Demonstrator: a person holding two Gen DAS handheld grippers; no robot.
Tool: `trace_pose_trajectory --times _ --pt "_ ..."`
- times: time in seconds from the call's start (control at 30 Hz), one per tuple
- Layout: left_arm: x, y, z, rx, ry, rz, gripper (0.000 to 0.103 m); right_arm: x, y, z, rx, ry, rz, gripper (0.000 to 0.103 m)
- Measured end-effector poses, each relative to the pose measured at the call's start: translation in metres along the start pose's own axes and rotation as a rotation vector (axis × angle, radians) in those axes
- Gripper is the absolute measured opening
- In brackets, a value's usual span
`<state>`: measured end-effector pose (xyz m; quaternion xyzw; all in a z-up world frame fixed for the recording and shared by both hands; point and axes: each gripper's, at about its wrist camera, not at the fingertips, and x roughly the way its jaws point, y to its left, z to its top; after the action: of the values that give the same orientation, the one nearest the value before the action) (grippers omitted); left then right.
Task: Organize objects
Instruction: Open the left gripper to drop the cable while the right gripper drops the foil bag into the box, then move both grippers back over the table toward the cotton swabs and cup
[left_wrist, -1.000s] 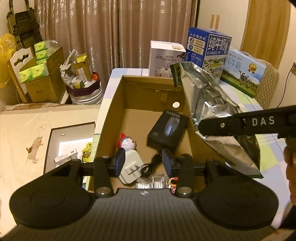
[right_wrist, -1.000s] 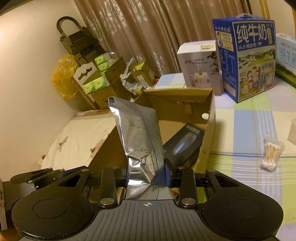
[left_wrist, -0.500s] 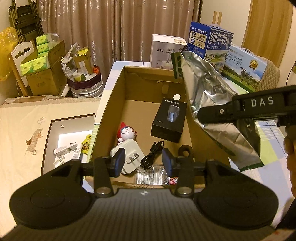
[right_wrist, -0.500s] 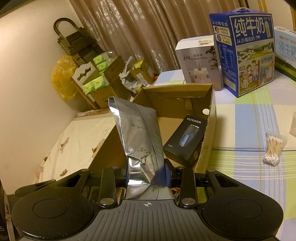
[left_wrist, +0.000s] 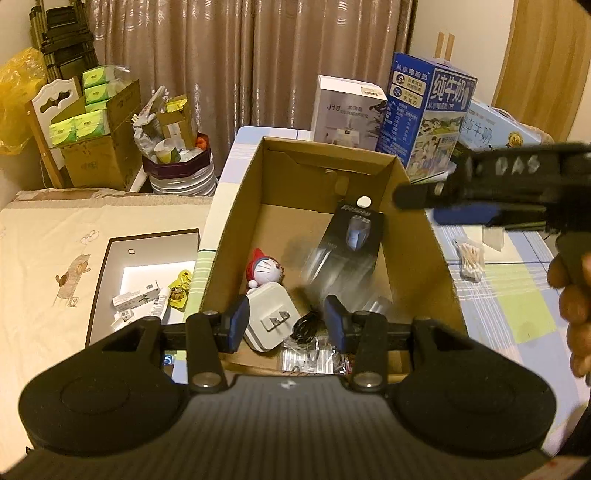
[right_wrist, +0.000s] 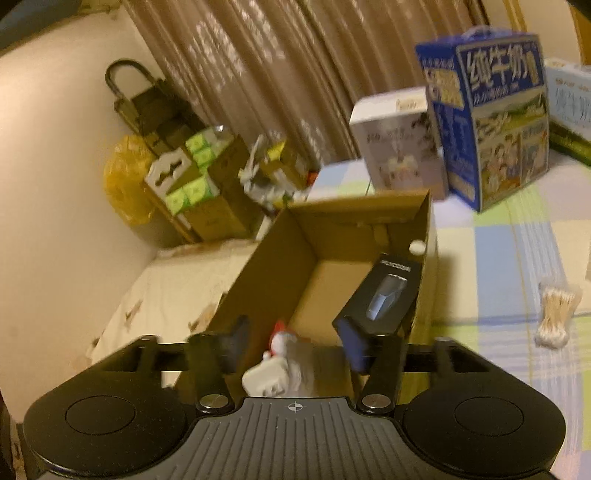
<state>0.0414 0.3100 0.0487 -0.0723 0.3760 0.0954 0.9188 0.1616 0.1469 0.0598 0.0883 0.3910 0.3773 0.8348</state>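
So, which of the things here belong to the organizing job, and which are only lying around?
Belong to the job:
- cardboard box
- blurred silver bag dropping into it
- black shaver box
- white plug adapter
- Doraemon figure
- black cable
- right gripper, jaws opening, nothing between

Just lying about:
- blue milk carton
- white humidifier box
- cotton swabs

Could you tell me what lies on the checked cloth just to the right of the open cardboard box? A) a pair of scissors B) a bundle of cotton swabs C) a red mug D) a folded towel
B: a clear packet of cotton swabs lies on the checked cloth right of the cardboard box.
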Motion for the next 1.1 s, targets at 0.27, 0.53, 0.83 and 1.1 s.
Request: trace_pose_trajectory --times 0.27,0.53,0.83,1.1 --pt "-0.011 0.003 -0.006 -0.043 -0.012 -0.01 0.042 -0.016 -0.018 -0.021 0.048 0.023 -0.021 0.057" --pt "-0.03 -0.008 -0.015 -0.095 -0.023 -0.025 0.049 -0.05 -0.025 -0.048 0.031 0.04 -0.05 0.057" --pt "-0.059 -0.035 -0.024 -0.1 -0.046 -0.04 0.073 -0.098 -0.041 -0.068 0.026 0.035 -0.093 0.057" --pt "-0.078 -0.063 -0.029 -0.096 -0.074 -0.062 0.088 -0.14 -0.06 -0.078 0.035 0.009 -0.119 0.057"
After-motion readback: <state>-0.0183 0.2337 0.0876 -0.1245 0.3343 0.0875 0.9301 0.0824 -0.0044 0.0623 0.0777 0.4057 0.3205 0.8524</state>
